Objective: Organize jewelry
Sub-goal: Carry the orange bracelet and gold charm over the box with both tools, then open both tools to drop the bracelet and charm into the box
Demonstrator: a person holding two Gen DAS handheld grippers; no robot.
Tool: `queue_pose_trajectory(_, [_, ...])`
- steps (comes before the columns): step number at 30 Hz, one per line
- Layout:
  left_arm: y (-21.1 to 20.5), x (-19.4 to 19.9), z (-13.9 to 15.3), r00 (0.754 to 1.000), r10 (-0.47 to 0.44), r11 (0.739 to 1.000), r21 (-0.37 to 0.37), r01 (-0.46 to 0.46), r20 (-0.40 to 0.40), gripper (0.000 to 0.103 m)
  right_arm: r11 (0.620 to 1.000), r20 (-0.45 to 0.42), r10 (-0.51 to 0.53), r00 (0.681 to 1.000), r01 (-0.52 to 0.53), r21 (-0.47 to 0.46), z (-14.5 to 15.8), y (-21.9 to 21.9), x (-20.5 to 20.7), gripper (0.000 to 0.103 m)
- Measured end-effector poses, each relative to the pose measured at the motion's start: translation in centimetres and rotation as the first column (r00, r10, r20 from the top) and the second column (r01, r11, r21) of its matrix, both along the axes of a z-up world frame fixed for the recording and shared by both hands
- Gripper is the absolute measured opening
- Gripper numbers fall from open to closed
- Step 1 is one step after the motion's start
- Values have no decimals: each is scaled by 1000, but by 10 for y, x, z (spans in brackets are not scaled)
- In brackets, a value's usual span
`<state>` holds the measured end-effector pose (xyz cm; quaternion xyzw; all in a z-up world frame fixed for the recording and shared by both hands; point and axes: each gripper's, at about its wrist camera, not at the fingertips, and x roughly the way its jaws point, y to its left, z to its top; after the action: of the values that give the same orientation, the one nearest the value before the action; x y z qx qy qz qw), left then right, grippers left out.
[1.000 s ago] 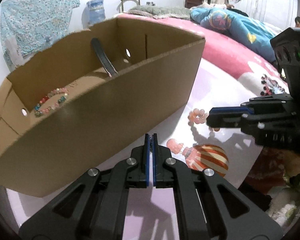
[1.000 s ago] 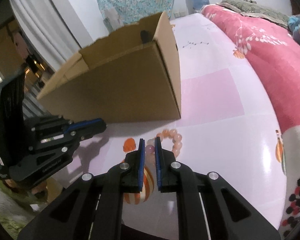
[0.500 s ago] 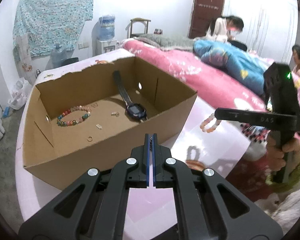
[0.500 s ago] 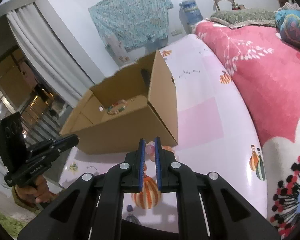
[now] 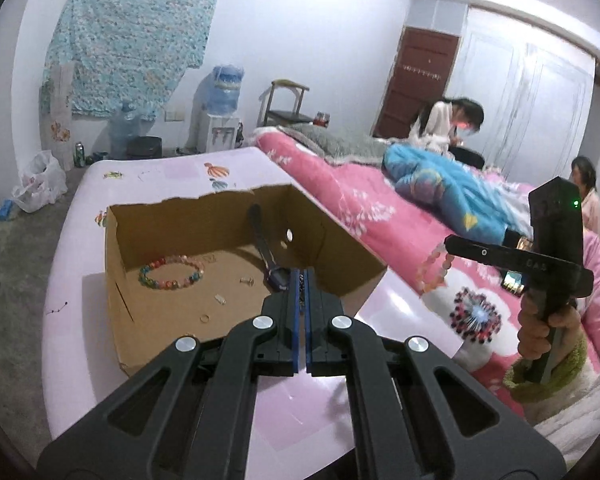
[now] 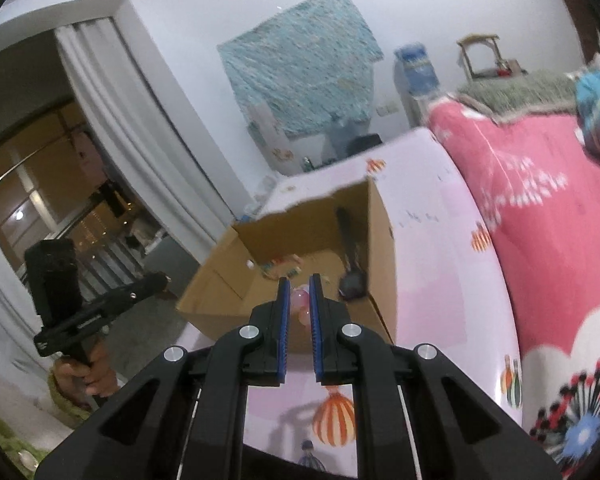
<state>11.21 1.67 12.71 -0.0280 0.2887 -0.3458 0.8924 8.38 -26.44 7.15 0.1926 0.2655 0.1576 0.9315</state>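
Observation:
An open cardboard box stands on the pink bed sheet. Inside lie a multicoloured bead bracelet, a black watch, and small rings and studs. My right gripper is shut on a pink bead bracelet, which also hangs from its tips in the left wrist view, held high to the right of the box. My left gripper is shut and empty, above the box's near wall.
A pink quilt and a blue blanket lie on the bed to the right. Two people sit at the back right. A water dispenser and a chair stand by the far wall.
My right gripper lifted the pink bracelet off the sheet and carried it up toward the box. My left gripper rose, so the box's inside shows from above.

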Motion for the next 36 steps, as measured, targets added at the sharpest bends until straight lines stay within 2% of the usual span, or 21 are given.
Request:
queue_pose_trajectory(6, [14,15,12,1000,17,998,-54,-17,-1,1,997,77,79,994,-77,-31,35,19,19,10])
queue_pose_trajectory(9, [18,34,7,998,12,997,-73,-17,-68,1,991,92,131,987,-128,-33,46,31,37,10])
queue_pose_trajectory(12, [20,63,-8,986,26,998,-53,-35,-163,1,983,68,181,981,-181,-13,46,41,62,10])
queue_pose_trajectory(16, [22,104,-36,958,66,998,-5,-70,-280,1,968,-38,251,967,-250,33,25,58,108,10])
queue_pose_trajectory(19, [22,134,-59,927,88,996,28,-84,-365,1,957,-129,290,948,-287,44,6,72,133,10])
queue_pose_trajectory(23, [22,160,-82,898,131,991,85,-105,-420,1,946,-259,317,912,-322,25,-25,95,161,10])
queue_pose_trajectory(25, [20,166,-88,896,143,988,112,-106,-419,1,939,-319,331,888,-343,20,-39,104,169,10])
queue_pose_trajectory(26, [17,167,-88,903,147,986,130,-102,-403,2,939,-339,327,882,-344,11,-42,107,173,10])
queue_pose_trajectory(29, [11,169,-88,912,179,975,189,-115,-369,3,944,-425,282,860,-329,-40,-53,113,182,10])
queue_pose_trajectory(31, [9,170,-87,912,177,975,192,-111,-370,10,944,-443,271,854,-327,-52,-55,110,183,11])
queue_pose_trajectory(36, [5,165,-77,930,182,972,202,-121,-319,26,952,-426,214,879,-286,-112,-47,100,175,17])
